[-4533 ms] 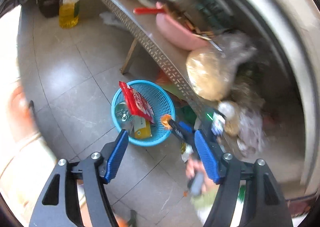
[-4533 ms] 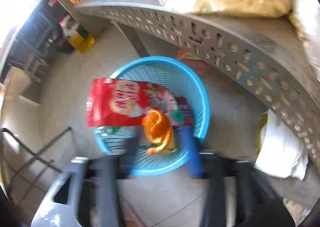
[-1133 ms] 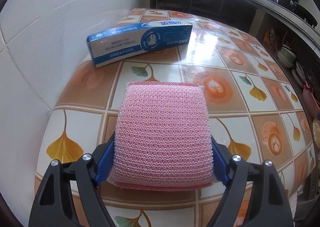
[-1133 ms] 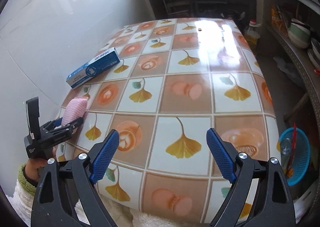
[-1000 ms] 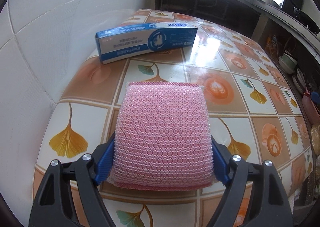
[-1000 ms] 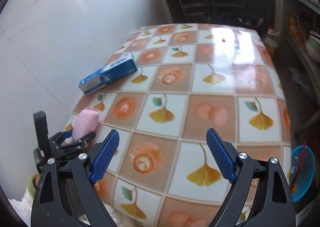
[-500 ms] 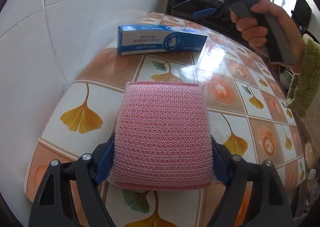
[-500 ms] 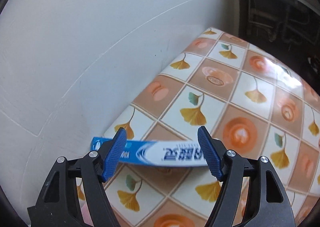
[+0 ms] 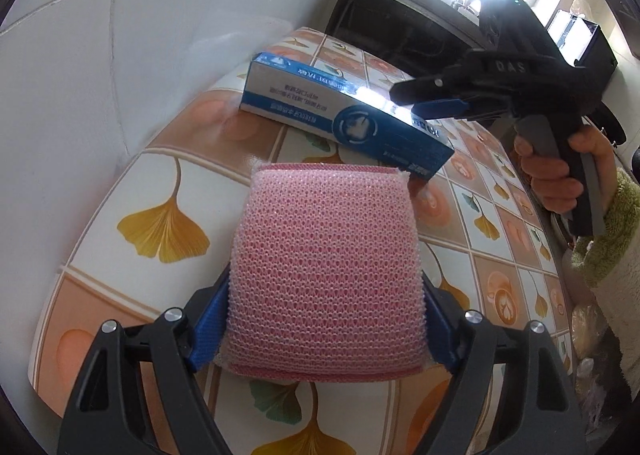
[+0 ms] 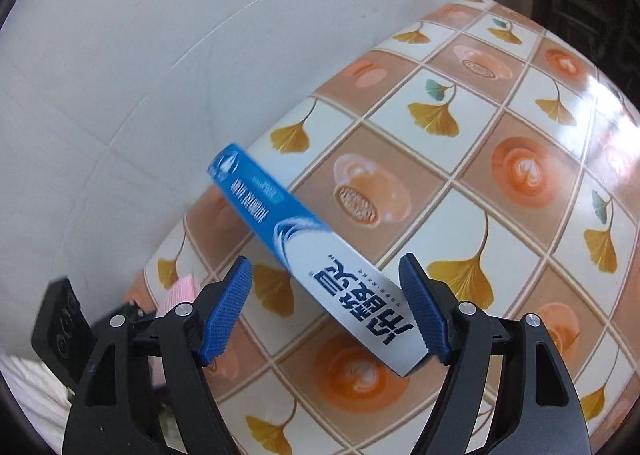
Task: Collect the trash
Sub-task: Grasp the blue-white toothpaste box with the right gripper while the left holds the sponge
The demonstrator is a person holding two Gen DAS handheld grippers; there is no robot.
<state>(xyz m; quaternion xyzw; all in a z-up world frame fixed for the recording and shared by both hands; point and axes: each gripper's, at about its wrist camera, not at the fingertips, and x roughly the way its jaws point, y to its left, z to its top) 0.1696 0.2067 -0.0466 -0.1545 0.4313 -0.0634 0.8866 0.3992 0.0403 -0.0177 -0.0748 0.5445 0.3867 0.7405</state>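
A pink mesh sponge (image 9: 324,275) is gripped between the pads of the left gripper (image 9: 326,319), above the tiled table (image 9: 492,223). The blue toothpaste box (image 10: 320,259) lies on the table by the wall, its long axis running diagonally, far end toward the wall. It sits skewed between the jaws of the right gripper (image 10: 324,307), which are opening; only the right pad looks near it. Squaring the jaws across the narrow sides is advised before closing.
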